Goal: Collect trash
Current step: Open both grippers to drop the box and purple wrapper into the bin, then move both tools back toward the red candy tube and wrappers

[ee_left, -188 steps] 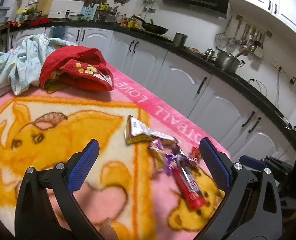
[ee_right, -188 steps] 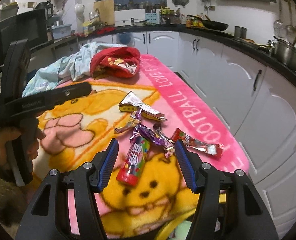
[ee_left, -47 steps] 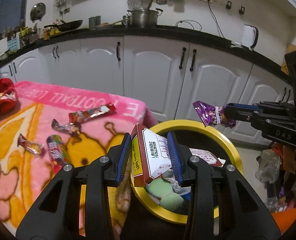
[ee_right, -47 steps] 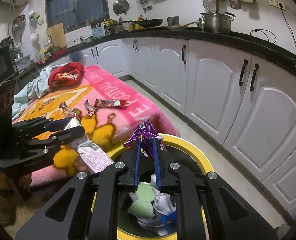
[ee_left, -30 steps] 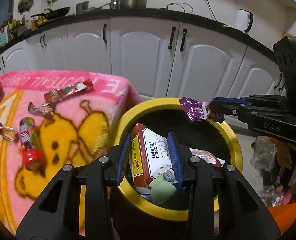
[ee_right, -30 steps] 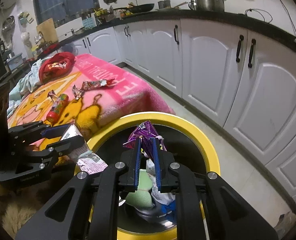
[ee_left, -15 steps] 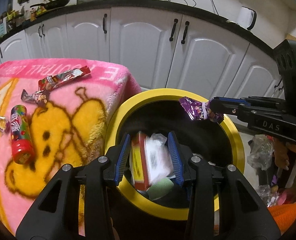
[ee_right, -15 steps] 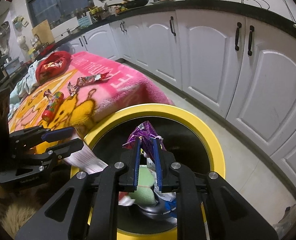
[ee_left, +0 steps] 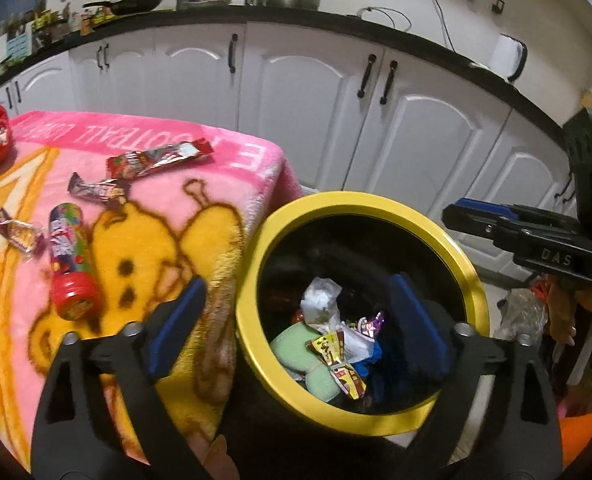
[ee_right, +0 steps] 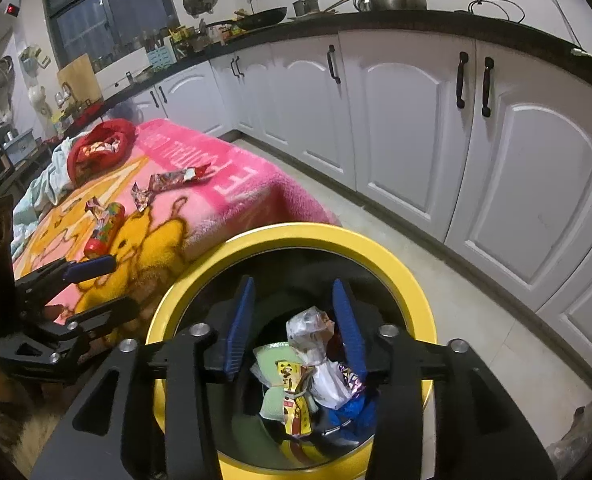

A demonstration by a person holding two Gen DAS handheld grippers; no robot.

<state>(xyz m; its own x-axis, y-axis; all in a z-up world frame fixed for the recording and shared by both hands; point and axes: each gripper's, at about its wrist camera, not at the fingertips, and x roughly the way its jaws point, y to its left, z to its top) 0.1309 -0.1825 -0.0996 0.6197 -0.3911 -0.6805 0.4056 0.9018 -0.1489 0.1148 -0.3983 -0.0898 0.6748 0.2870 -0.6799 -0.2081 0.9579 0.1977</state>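
Both claws hang spread and empty over the yellow-rimmed bin (ee_left: pixel 472 280), the left claw (ee_left: pixel 296 324) and right claw (ee_right: pixel 291 320) having just been opening; dropped wrappers (ee_right: pixel 296 396) lie inside. To the left, on the pink blanket (ee_left: pixel 223 216), a candy tube (ee_left: pixel 69 268) and three wrappers (ee_left: pixel 157 158) remain uncollected.

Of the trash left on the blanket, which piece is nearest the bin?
The red-capped candy tube. It lies closest to the yellow-rimmed bin; the three wrappers sit farther back.
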